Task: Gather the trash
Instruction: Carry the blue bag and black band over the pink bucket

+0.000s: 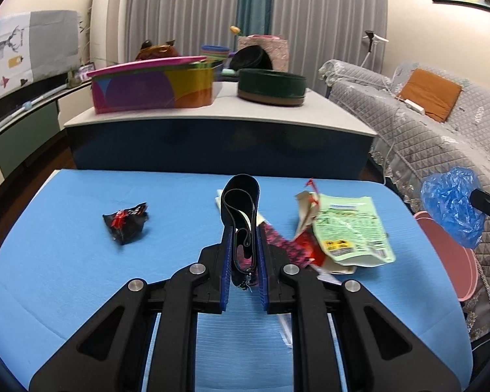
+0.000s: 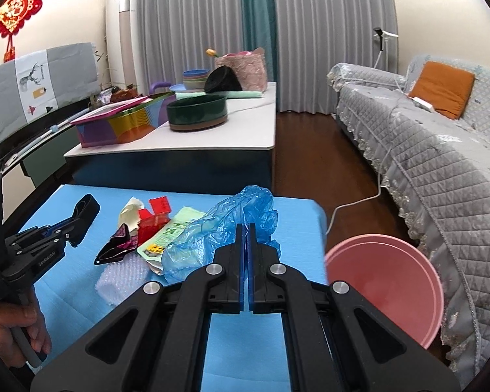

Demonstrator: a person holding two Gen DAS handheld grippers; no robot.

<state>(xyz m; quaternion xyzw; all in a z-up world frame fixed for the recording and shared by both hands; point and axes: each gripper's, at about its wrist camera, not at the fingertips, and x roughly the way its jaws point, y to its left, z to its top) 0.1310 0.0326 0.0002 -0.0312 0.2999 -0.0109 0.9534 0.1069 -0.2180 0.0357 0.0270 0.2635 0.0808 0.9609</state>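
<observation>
**Both claws loaded, litter left on the blue tabletop**

The left claw (image 1: 243, 254) was clamped on a black band (image 1: 241, 202), stiff enough to stand looped above the tips. The right claw (image 2: 246, 254) pinched a blue plastic bag (image 2: 225, 225), likely light, limp and slippery, best gripped by a bunched fold. A green pouch (image 1: 352, 232) lay near the tabletop's (image 1: 81, 277) right edge, a crumpled black wrapper (image 1: 125, 222) toward the left. A pink bin (image 2: 385, 281) stood off the right edge; a grey sofa (image 2: 441, 163) lay beyond.

**Grippers and hand: pose and state**

Left gripper (image 1: 243, 245): jaws closed upon a black strap (image 1: 241, 205), seen at lower centre. Right gripper (image 2: 246, 238): jaws pressed together on blue plastic bag (image 2: 225, 228). Person's hand (image 2: 6, 330): wrapped round handle, lower left.
</observation>
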